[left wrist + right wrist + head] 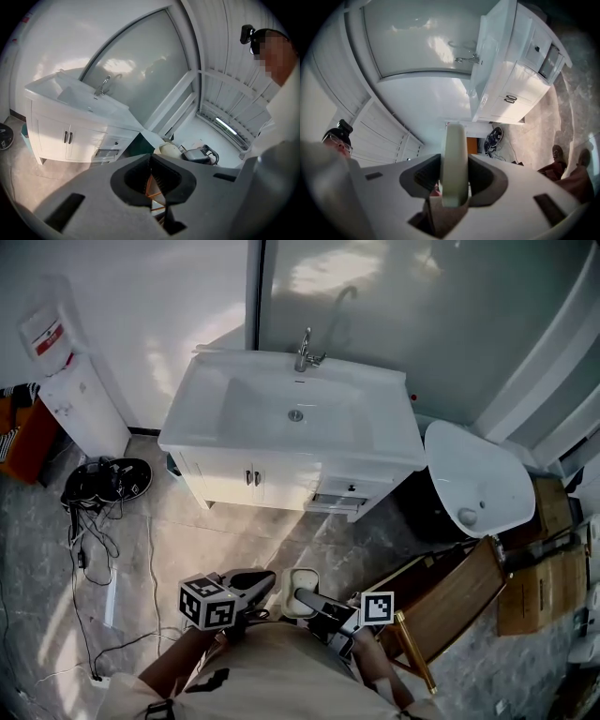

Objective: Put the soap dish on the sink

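Note:
The white sink [211,418] with its chrome faucet [305,351] tops a cabinet against the far wall, well ahead of both grippers. Low in the head view, my right gripper [302,596] is shut on the pale soap dish [303,577]. In the right gripper view the soap dish [454,164] stands on edge, pinched between the pads, and the sink [494,56] shows tilted at the upper right. My left gripper [264,580] sits just left of the dish, apart from it. Its jaws [151,161] are shut with nothing in them, and the sink [70,96] lies ahead to the left.
A white water dispenser [80,399] stands left of the sink cabinet, with a black round device and cables [108,479] on the floor below it. A white toilet [478,479], a wooden frame [445,601] and cardboard boxes [539,568] crowd the right side.

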A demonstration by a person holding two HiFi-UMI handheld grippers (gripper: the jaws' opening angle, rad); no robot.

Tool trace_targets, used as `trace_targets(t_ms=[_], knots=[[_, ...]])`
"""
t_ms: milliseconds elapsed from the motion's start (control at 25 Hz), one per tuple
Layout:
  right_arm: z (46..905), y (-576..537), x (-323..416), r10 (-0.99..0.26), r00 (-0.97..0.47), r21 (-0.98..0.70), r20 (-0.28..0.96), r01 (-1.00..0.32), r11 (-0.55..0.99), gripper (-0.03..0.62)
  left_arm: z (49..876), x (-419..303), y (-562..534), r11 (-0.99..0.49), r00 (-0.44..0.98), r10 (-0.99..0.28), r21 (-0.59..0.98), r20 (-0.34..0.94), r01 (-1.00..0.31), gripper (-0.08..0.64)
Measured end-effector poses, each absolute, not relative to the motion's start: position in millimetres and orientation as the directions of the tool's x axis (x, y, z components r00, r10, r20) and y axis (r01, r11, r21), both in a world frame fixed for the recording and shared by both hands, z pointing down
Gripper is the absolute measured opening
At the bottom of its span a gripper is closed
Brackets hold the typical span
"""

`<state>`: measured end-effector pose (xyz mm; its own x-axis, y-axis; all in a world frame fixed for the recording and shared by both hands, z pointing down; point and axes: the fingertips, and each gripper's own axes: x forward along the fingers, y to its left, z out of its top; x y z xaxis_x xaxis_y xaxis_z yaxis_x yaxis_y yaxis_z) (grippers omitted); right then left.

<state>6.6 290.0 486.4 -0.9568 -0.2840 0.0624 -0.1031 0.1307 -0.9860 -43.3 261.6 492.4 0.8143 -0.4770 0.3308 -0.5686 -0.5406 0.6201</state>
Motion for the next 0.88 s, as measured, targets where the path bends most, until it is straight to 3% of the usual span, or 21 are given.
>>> trace_targets(t_ms=[680, 880], knots=[[488, 225, -110, -0.260, -0.950, -0.973, 0.175, -0.208, 0.104, 0.167, 496, -161, 186, -0.515, 0.842, -0.488, 0.703, 0.231, -0.491, 0.020], [481, 213, -130, -0.239, -0.959, -0.970, 0.153, -0.192, 0.148, 0.167, 499, -173, 177, -0.513, 0.848, -0.481, 0.713, 0.222, -0.478, 0.020]])
